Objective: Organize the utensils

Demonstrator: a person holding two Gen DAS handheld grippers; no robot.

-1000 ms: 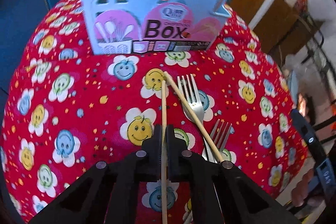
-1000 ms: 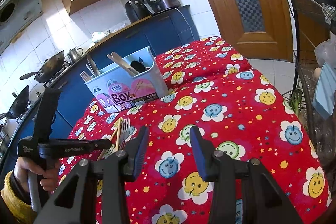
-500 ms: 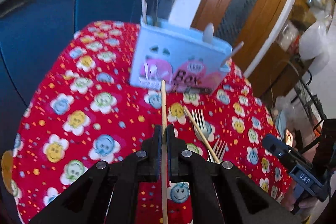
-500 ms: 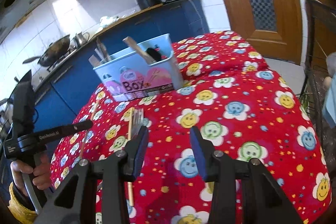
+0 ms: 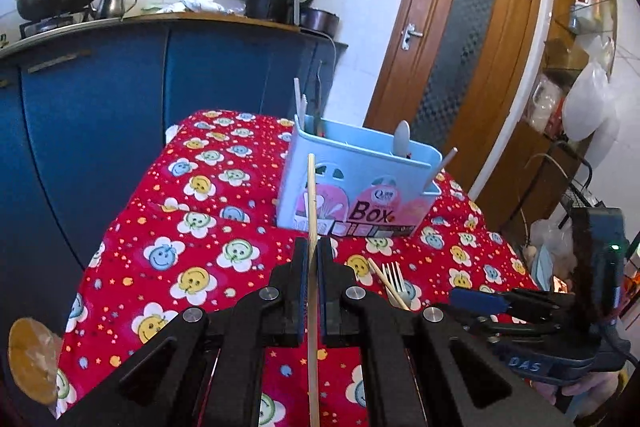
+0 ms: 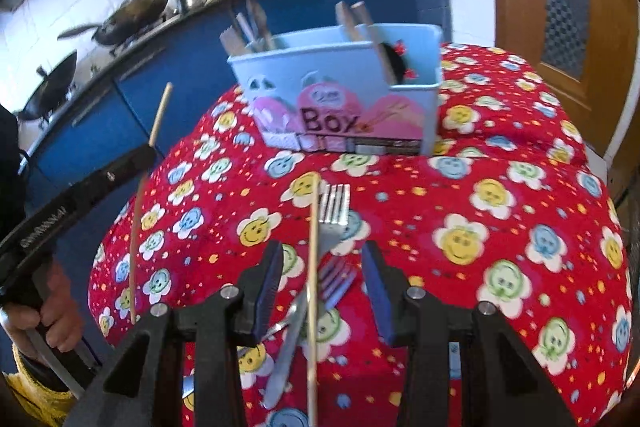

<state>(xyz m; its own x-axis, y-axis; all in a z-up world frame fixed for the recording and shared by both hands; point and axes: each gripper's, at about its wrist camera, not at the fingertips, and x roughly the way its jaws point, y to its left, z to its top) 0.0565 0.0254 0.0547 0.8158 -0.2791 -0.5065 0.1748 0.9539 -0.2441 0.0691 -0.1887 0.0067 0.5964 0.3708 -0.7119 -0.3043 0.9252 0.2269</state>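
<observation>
The left claw (image 5: 314, 263) is pinched nearly closed on one wooden chopstick (image 5: 311, 211), which runs straight up the frame toward twelve o'clock, its tip overlapping the front wall of the pale blue utensil box (image 5: 352, 183). That box stands on the red smiley-print surface (image 5: 192, 227) at about one o'clock from the claw, with several handles already sticking out of it.

In the right wrist view, the right claw (image 6: 322, 283) stands partly open with nothing gripped. Between and below its fingers lie the second chopstick (image 6: 314, 259), a larger fork (image 6: 334, 219) and a smaller fork (image 6: 336, 281) crossing underneath it. The box sits at twelve o'clock, well apart from them. At nine o'clock the left claw carries its chopstick in the air, tilted.

What could go wrong, as I judge it: the held chopstick is gripped near its middle by a thin line of contact, so it may pivot or slide out as it is tipped toward the box, and its tip could strike the box wall instead of clearing the rim. On the right, closing over this crossed pile risks catching a fork with the chopstick, or flicking the stick off the soft, wrinkled cloth.
</observation>
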